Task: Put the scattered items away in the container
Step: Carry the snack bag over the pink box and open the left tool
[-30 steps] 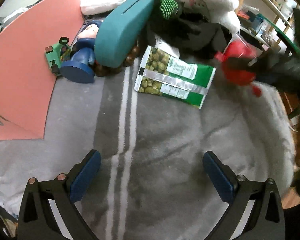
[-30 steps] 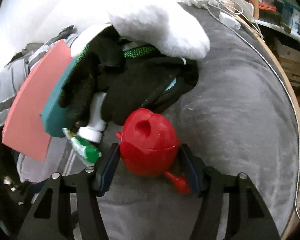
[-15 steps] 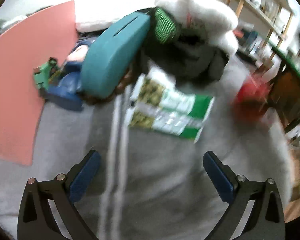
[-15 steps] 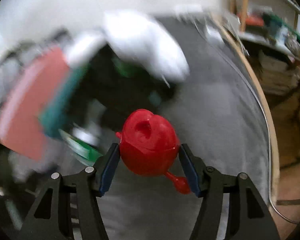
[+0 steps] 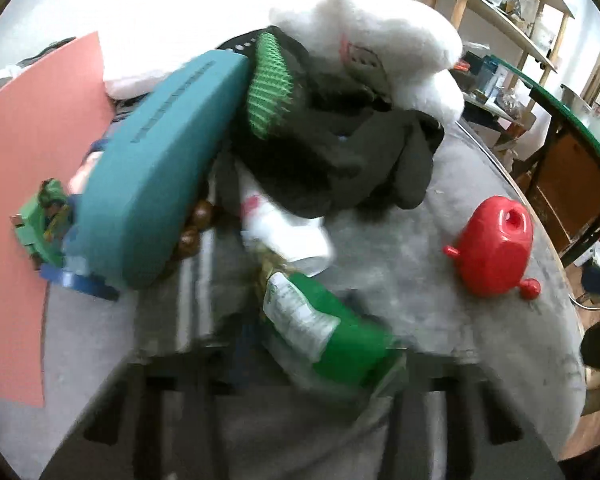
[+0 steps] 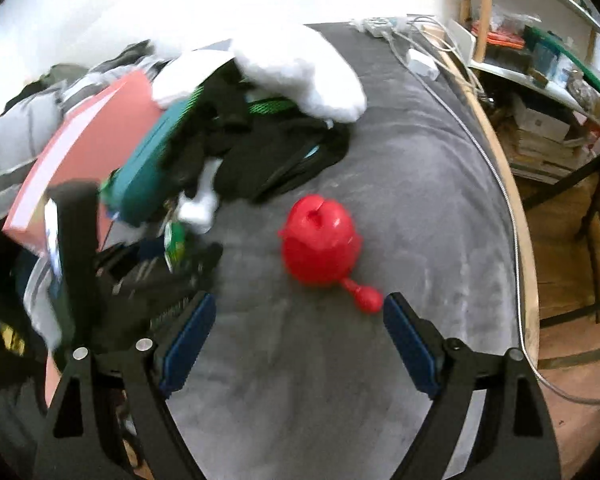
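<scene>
My left gripper [image 5: 312,344] is blurred and its jaws are closing on a green snack packet [image 5: 324,332], which stands crumpled between them, lifted off the grey blanket [image 5: 400,240]. In the right wrist view it is a dark shape [image 6: 76,220] at the left with the packet [image 6: 176,240]. A red plastic toy [image 6: 320,240] with a knobbed stalk lies on the blanket just beyond my right gripper [image 6: 298,304]. That gripper's jaws are opening, with nothing between them. The toy [image 5: 492,248] also lies at the right of the left wrist view.
A pile sits behind: teal case [image 5: 152,184], black cloth [image 5: 340,160], green mesh [image 5: 268,84], white plush [image 5: 380,28], brown beads [image 5: 196,228], blue figure [image 5: 76,276], pink sheet [image 5: 32,160]. A cable [image 6: 496,168] runs along the wooden edge; shelves [image 6: 540,80] stand beyond.
The left gripper moved forward and closed on the green packet. The right gripper let go of the red toy, opened wider and drew back; the toy now rests on the blanket.
</scene>
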